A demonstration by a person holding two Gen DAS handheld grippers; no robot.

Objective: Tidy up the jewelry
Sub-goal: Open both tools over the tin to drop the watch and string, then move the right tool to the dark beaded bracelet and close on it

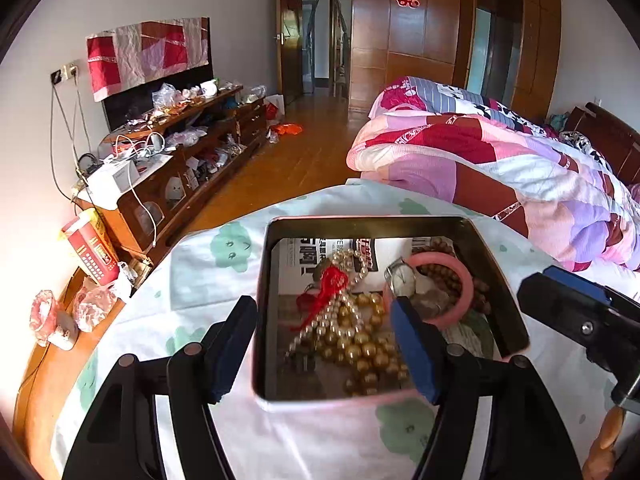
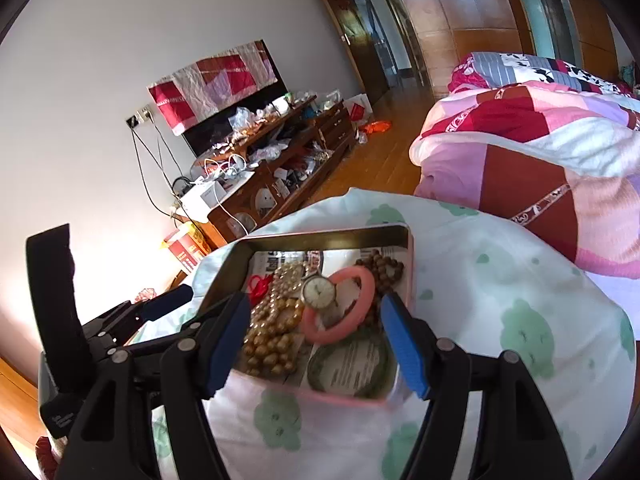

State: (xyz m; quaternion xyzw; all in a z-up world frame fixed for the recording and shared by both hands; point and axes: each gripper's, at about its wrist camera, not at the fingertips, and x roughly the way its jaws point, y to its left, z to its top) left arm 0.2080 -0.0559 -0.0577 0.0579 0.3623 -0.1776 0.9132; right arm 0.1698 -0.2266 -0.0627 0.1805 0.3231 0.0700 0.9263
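Print on the newspaper sheet point(image 1: 320, 254) lining the pink rectangular metal tin point(image 1: 500, 280) too small and distorted to read; jewelry covers most of it. Dark green bangle point(image 2: 352, 364) by the tin's near wall blurred in the right wrist view, mostly hidden behind a gripper finger in the left. Brown wooden bead string point(image 1: 444, 274) near the far right corner partly covered by the pink plastic bangle point(image 1: 466, 280). Strap of the silver wristwatch point(image 2: 319, 292) not traceable. Right edge of the right wrist view cuts off the patchwork quilt point(image 2: 560, 152). Clutter on the wooden cabinet point(image 1: 192, 148) too small to identify.
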